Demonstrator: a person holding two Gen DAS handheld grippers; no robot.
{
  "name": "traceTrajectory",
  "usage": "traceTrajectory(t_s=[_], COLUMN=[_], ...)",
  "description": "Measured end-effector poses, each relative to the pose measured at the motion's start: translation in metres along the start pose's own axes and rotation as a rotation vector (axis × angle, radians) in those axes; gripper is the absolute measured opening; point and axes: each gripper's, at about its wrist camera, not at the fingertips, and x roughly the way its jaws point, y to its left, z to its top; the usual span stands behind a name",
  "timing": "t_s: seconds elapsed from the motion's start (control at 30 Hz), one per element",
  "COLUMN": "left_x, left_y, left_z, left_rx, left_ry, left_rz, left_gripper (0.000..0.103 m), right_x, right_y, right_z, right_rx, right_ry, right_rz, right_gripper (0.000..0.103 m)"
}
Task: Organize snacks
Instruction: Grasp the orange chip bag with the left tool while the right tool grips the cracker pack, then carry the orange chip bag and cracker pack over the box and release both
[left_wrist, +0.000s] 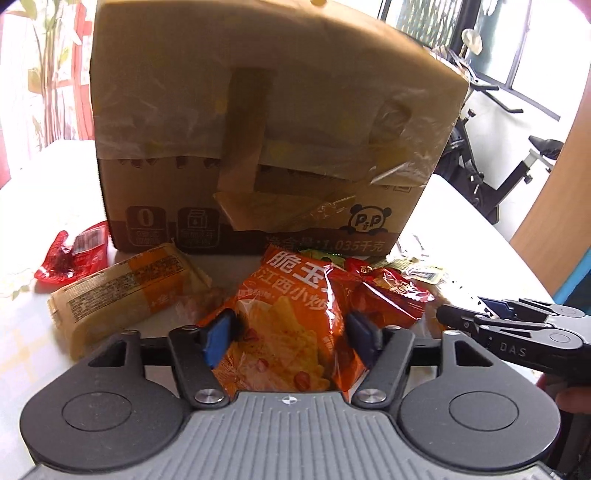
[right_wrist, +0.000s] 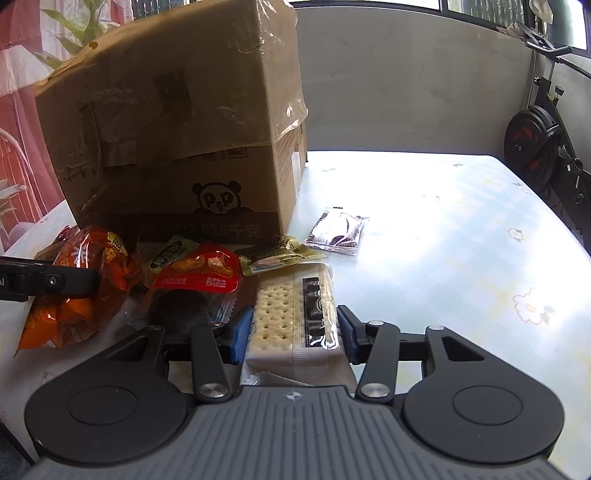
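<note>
Both grippers grip snacks: left gripper (left_wrist: 291, 334) orange chip bag (left_wrist: 284, 332), right gripper (right_wrist: 293, 334) cracker pack (right_wrist: 291, 321).

Sunlit table (right_wrist: 461, 236), exercise bike (right_wrist: 543, 147), bright windows (left_wrist: 517, 44).

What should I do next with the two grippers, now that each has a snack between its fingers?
Probably lift both straight up a little before heading for the cardboard box. The left gripper is shut on the orange chip bag, the right gripper on the cracker pack, and both still sit low among loose packets like the red meat snack, which dragging could scatter.
</note>
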Motion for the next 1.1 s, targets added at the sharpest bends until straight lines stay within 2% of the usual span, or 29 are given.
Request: traceTrajectory(t_s=[0.4, 0.73, 1.1], left_x=[-0.032, -0.049, -0.074], left_y=[0.007, 0.013, 0.024], left_z=[0.003, 0.003, 0.008], left_rx=[-0.012, -0.011, -0.038], left_ry=[-0.071, -0.105, -0.173], left_rz=[-0.003, 0.027, 0.045], left_gripper=[0.064, 0.064, 0.064], right_x=[-0.009, -0.024, -0.047], right_y=[0.004, 0.008, 0.031], right_z=[0.001, 0.004, 0.015], right_rx=[-0.006, -0.028, -0.085], right_ry=[0.017, 0.014, -0.042], right_rz=[-0.018, -0.074, -0.067], right_gripper=[0.050, 0.050, 0.050])
